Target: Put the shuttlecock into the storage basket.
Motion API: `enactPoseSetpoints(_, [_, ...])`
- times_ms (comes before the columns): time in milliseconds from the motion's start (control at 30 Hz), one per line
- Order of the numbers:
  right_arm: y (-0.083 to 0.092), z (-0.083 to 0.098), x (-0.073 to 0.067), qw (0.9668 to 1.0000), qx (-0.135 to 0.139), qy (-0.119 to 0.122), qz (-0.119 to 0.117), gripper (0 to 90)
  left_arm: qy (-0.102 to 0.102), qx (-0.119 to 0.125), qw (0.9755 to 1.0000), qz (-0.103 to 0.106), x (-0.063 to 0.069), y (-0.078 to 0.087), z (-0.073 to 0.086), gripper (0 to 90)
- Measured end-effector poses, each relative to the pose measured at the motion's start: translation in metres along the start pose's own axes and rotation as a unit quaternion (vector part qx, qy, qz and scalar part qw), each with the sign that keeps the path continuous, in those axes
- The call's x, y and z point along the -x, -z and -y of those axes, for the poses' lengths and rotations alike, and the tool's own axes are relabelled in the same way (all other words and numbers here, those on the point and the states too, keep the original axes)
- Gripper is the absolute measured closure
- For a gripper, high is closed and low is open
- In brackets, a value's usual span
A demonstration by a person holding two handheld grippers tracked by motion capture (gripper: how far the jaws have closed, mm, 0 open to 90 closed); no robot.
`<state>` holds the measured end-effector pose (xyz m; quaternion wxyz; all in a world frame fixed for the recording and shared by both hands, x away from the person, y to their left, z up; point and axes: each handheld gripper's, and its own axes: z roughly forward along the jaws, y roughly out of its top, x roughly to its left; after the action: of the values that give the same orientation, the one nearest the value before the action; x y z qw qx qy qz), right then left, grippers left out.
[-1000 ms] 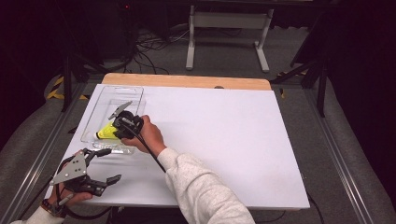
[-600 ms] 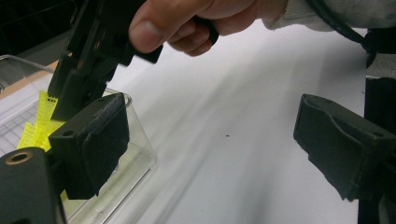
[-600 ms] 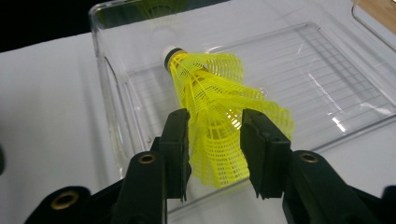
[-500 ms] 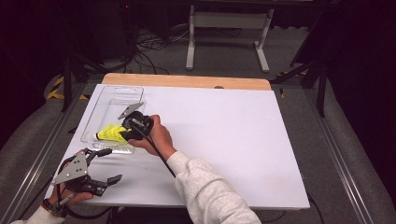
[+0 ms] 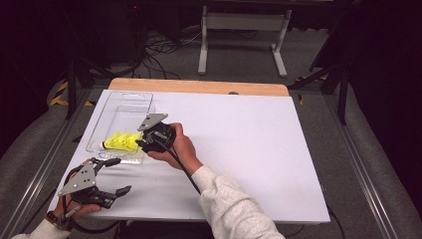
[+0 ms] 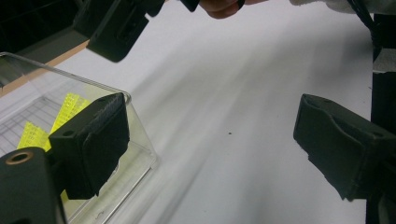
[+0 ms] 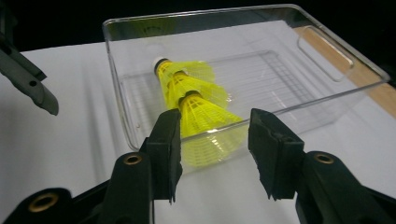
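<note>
Right gripper [image 5: 141, 143] sits at the near right edge of the clear bin [image 5: 133, 99], jaws apart and just been opening, nothing between the pads. Yellow shuttlecocks [image 7: 196, 95], stacked nose to skirt, lie on their side inside the bin, just past the wall ahead of those jaws. Left gripper [image 5: 115, 175] hovers low by the bin's near corner, jaws wide apart, empty. Bin stands at the white table's [image 5: 249, 149] far left.

Three nested yellow shuttlecocks [image 7: 196, 100] lie sideways inside the clear bin [image 7: 322, 60].
</note>
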<state>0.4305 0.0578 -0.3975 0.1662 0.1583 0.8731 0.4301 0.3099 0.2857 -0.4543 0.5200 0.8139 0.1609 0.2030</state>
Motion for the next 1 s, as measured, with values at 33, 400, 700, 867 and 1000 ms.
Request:
enactPoseSetpoints(33, [0.003, 0.0, 0.001, 1.0, 0.001, 0.005, 0.005, 54.8, -0.001, -0.001, 1.0, 0.0, 0.0, 0.0, 0.0, 11.4])
enactPoseSetpoints(400, [0.018, 0.005, 0.008, 0.9997, 0.011, -0.002, 0.02, 51.8, -0.001, -0.002, 1.0, -0.001, 0.0, 0.0, 0.0, 11.5])
enactPoseSetpoints(700, [0.023, 0.009, 0.011, 0.9994, 0.01, 0.0, 0.032, 46.6, -0.001, -0.005, 1.0, -0.001, -0.001, 0.0, 0.0, 11.5])
enactPoseSetpoints(867, [0.025, 0.01, 0.01, 0.9989, 0.009, 0.007, 0.045, 40.8, -0.003, -0.005, 1.0, -0.001, -0.001, 0.0, 0.0, 11.6])
enactPoseSetpoints(1000, [0.026, 0.013, 0.009, 0.9984, 0.01, 0.013, 0.053, 37.5, -0.003, -0.005, 1.0, -0.001, -0.001, 0.0, 0.0, 11.6])
